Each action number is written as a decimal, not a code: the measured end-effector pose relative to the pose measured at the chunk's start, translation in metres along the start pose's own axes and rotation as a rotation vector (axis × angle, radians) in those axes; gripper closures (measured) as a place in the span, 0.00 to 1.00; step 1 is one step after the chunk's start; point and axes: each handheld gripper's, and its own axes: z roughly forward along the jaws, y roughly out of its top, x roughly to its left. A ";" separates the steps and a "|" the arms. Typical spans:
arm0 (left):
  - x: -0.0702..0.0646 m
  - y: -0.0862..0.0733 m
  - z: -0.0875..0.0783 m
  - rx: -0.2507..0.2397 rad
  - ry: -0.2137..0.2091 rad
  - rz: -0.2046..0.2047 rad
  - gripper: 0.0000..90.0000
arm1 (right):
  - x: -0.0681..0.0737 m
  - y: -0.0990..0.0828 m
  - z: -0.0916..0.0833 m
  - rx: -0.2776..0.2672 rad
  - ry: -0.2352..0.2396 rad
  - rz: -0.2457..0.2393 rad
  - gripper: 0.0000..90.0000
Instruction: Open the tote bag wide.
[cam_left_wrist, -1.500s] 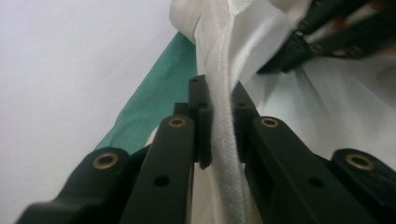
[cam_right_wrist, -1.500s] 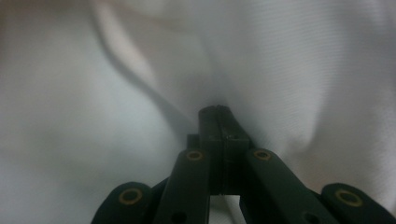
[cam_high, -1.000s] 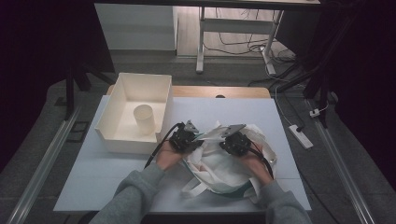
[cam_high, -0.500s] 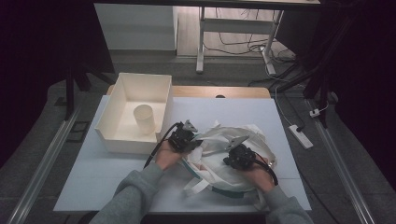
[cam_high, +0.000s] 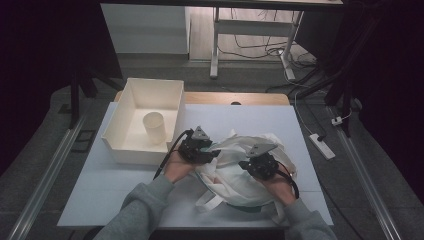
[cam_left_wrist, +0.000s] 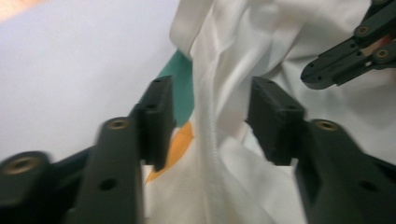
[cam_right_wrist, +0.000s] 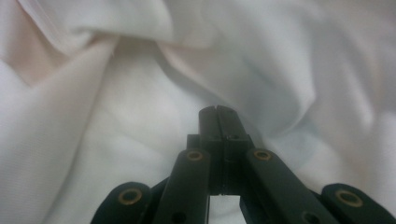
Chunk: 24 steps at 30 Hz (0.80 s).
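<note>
A crumpled white cloth bag (cam_high: 235, 182) with teal and orange patches lies on the white table (cam_high: 250, 120). My left gripper (cam_high: 207, 151) sits at the bag's left edge. Its jaws have just been opening and now stand apart (cam_left_wrist: 210, 107). A raised fold of the white fabric (cam_left_wrist: 224, 70) runs between them, and the pads do not press it. My right gripper (cam_high: 247, 164) rests on top of the bag, jaws shut tight (cam_right_wrist: 218, 112) against the white fabric (cam_right_wrist: 116, 116), with nothing seen between them. Its shut tip (cam_left_wrist: 322, 72) also appears in the left gripper view.
A white open box (cam_high: 135, 152) stands at the table's left with a pale cup (cam_high: 155, 127) upright inside it. Bare tabletop lies behind the bag and to the near left. A power strip (cam_high: 320, 145) lies on the floor to the right.
My right gripper has shifted right and toward the person across the bag, and the fabric has spread wider. The left hand has stayed in place.
</note>
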 end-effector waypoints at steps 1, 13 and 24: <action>-0.002 0.001 -0.004 -0.008 -0.001 0.003 0.48 | 0.000 0.000 -0.003 -0.015 0.000 -0.001 1.00; -0.010 0.001 -0.036 -0.026 -0.101 0.028 0.45 | -0.012 -0.009 -0.030 -0.130 0.017 0.067 0.81; -0.009 -0.002 -0.059 -0.030 -0.129 0.053 0.43 | -0.014 -0.018 -0.055 -0.220 -0.022 0.107 0.57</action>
